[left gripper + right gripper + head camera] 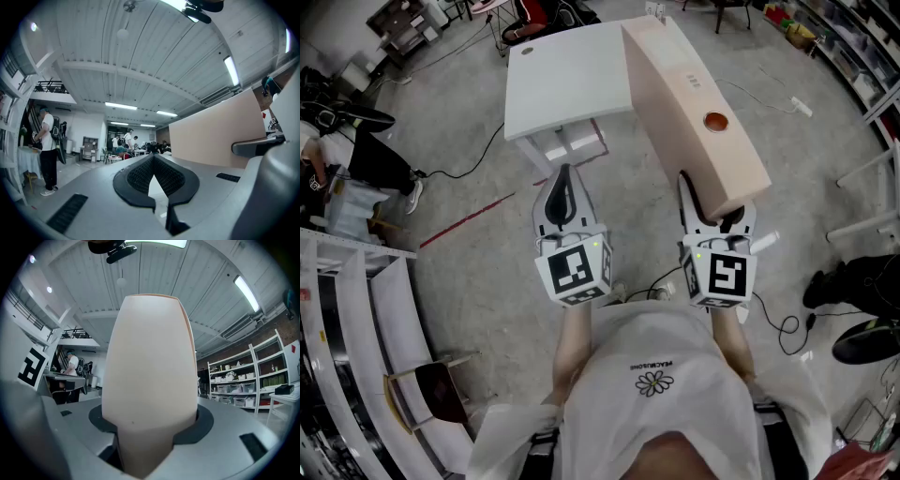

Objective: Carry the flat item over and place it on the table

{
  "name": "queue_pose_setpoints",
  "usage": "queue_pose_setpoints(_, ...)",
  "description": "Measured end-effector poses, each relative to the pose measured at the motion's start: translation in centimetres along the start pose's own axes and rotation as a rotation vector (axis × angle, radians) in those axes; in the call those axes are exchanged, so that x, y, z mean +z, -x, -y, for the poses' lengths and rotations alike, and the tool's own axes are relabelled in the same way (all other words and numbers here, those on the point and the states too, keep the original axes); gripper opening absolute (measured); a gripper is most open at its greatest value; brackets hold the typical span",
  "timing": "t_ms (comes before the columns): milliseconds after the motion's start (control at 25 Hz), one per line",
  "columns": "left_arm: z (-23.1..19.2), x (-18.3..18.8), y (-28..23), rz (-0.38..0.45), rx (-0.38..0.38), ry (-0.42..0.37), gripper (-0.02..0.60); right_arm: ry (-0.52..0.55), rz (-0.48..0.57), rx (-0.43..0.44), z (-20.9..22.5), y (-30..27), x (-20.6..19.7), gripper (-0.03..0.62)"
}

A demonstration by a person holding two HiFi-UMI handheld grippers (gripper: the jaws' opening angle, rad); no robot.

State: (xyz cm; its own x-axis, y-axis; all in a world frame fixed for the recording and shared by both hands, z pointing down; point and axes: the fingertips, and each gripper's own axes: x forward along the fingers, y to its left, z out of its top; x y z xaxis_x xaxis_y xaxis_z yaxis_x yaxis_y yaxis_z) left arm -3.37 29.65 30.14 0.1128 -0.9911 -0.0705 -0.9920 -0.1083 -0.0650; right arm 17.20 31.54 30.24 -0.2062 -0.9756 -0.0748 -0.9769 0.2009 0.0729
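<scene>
A long, flat beige board (694, 103) with a round orange spot reaches from my right gripper (712, 211) out over the near right corner of the white table (567, 80). The right jaws are shut on the board's near end, and in the right gripper view the board (150, 357) fills the middle between the jaws of the right gripper (150, 427). My left gripper (563, 187) hangs beside it to the left, over the floor, shut and empty. In the left gripper view the left gripper (153, 159) has its tips touching, with the board (220, 129) on its right.
White shelving (347, 309) stands along the left. A person (356, 159) sits at far left. Cables (459, 164) and a red tape line (478, 217) cross the grey floor. A black bag (853, 281) and a white frame (872, 178) are at right.
</scene>
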Motion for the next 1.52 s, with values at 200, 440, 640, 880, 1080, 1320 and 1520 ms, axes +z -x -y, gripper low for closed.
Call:
queue_pose_setpoints(200,1.2,0.3,-0.2,0.004,0.001,-0.009,0.015,-0.005,0.006,-0.009,1.8,0.2,0.0,0.288)
queue_pose_setpoints(440,2.5,0.2,0.4,0.001,0.014,-0.013,0.015,-0.028,0.011,0.005,3.6,1.1,-0.7,0.288)
queue_pose_setpoints(640,4.1,0.4,1.5,0.02,0.029,-0.029,0.015,-0.082,0.022,0.027,5.3,2.5,-1.5,0.288)
queue_pose_setpoints(880,5.1,-0.1,2.2,0.022,0.058,-0.018,0.015,-0.112,0.017,0.035,7.1,3.2,-2.5,0.288)
queue_pose_setpoints(1080,5.3,0.6,0.6,0.048,0.062,-0.035,0.015,-0.123,0.052,0.018,8.7,2.2,-2.0,0.288)
queue_pose_setpoints(1320,3.5,0.0,-6.8,0.091,0.034,-0.044,0.015,-0.119,0.095,-0.014,9.4,-3.2,-2.8,0.288)
queue_pose_setpoints(1520,1.3,-2.4,-13.5,0.087,0.044,-0.011,0.015,-0.081,0.098,-0.018,9.5,-7.3,-4.7,0.288)
